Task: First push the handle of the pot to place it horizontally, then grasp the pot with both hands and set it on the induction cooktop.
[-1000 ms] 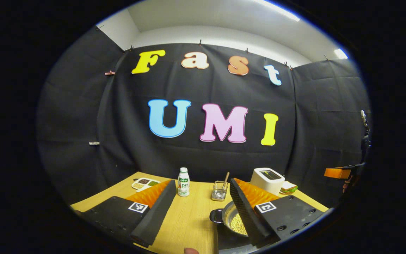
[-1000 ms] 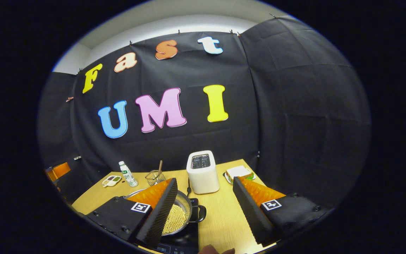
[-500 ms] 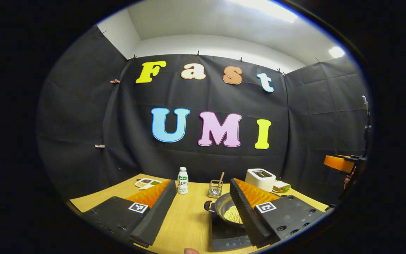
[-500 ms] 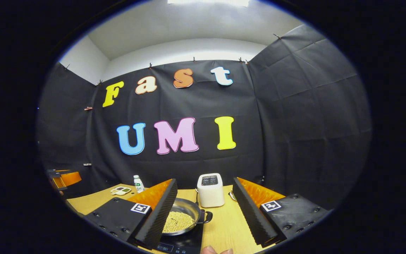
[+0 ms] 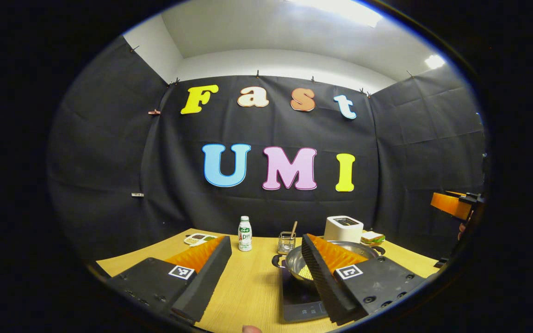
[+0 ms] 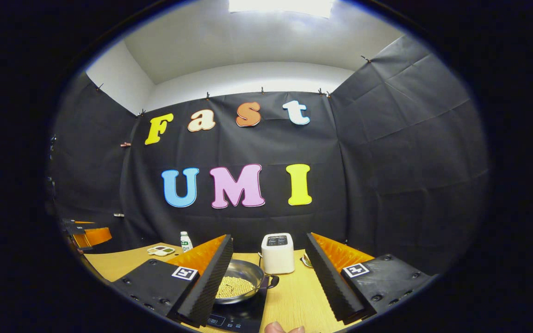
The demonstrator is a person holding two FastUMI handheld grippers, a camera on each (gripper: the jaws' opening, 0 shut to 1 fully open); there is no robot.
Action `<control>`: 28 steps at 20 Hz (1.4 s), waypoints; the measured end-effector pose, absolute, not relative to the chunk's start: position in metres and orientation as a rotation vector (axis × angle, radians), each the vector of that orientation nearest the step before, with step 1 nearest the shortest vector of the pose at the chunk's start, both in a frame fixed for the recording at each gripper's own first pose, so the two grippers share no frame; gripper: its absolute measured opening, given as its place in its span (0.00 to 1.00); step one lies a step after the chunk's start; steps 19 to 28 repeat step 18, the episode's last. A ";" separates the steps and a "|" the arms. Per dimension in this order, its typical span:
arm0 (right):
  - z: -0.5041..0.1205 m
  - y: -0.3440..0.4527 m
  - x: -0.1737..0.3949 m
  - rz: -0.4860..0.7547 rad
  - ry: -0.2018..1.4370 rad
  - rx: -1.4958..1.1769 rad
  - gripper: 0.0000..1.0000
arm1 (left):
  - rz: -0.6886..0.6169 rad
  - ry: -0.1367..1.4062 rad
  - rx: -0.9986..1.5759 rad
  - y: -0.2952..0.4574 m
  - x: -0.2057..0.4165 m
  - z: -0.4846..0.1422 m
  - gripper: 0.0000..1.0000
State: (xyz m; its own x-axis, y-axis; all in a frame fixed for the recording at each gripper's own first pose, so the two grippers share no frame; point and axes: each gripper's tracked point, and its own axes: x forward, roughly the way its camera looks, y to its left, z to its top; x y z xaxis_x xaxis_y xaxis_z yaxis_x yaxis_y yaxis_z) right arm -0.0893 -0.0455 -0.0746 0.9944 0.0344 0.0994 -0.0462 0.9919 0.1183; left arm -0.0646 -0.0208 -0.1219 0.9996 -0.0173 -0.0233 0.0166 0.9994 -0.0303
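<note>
Both views low over the table (image 5: pixel 248 286), facing the shared back wall.

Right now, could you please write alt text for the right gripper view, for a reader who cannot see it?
A metal pot holding small pale beans sits on a black induction cooktop on a wooden table, seen between the open fingers of the right gripper, which holds nothing. Behind the pot stand a white toaster and a small bottle.

Pot (image 6: pixel 241 284) sits on induction cooktop (image 6: pixel 243 314), near edge of table (image 5: pixel 248 286). Toaster (image 6: pixel 277 253) just behind pot, right. Wire basket (image 5: pixel 286 243) behind pot, left; bottle (image 5: pixel 244 234) left of basket; divided tray (image 5: pixel 199 238) farther left.
</note>
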 end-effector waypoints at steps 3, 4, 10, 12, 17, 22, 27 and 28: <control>-0.079 -0.042 -0.090 0.050 -0.082 0.125 0.98 | -0.019 0.042 -0.020 -0.025 -0.067 -0.128 0.95; -0.080 -0.044 -0.090 0.048 -0.081 0.122 1.00 | -0.022 0.044 -0.020 -0.027 -0.067 -0.128 0.92; -0.091 -0.046 -0.090 0.031 -0.058 0.111 0.98 | -0.017 0.051 -0.025 -0.028 -0.068 -0.135 0.95; -0.088 -0.049 -0.090 0.023 -0.068 0.126 0.98 | -0.015 0.054 -0.019 -0.026 -0.066 -0.136 0.95; -0.092 -0.054 -0.090 0.011 -0.061 0.121 0.98 | -0.018 0.066 -0.037 -0.027 -0.065 -0.142 0.95; -0.093 -0.055 -0.089 0.009 -0.059 0.118 0.98 | -0.016 0.070 -0.034 -0.027 -0.064 -0.142 0.93; -0.093 -0.055 -0.089 0.009 -0.059 0.118 0.98 | -0.016 0.070 -0.034 -0.027 -0.064 -0.142 0.93; -0.093 -0.055 -0.089 0.009 -0.059 0.118 0.98 | -0.016 0.070 -0.034 -0.027 -0.064 -0.142 0.93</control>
